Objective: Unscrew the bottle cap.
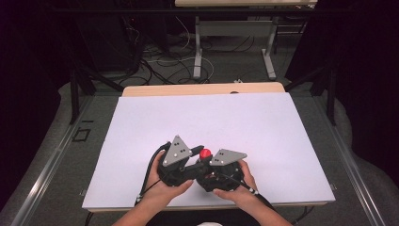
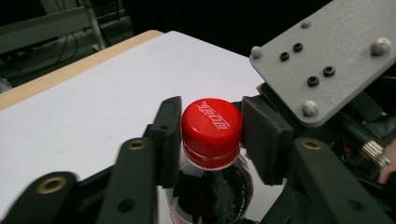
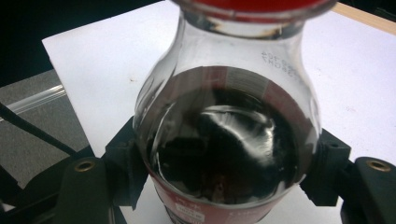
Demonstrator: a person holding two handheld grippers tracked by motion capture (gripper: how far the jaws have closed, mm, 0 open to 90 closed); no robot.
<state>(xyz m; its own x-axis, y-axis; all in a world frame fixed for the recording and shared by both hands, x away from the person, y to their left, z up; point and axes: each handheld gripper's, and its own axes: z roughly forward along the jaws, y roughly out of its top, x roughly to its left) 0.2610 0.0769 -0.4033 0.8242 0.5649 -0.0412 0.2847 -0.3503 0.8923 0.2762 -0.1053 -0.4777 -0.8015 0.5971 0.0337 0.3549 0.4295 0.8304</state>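
A cola bottle [image 3: 224, 140] with dark drink and a red label stands upright near the front of the white table top [image 1: 211, 117]. Its red cap [image 1: 205, 153] shows between my two grippers. My left gripper [image 2: 212, 135] is shut on the red cap [image 2: 212, 123], with a black pad [image 2: 168, 135] pressed against each side. My right gripper [image 3: 224, 172] is shut on the bottle's body just below the shoulder, one pad [image 3: 123, 158] on each side. In the high view the left gripper [image 1: 197, 160] and right gripper [image 1: 209, 172] sit close together, and they hide the bottle's body.
The right gripper's grey plate [image 2: 322, 56] rises close beside the cap in the left gripper view. A wooden strip [image 1: 202, 89] edges the table's far side. Beyond it are cables and a table frame [image 1: 235, 47] on the floor. Metal rails [image 1: 56, 155] flank the table.
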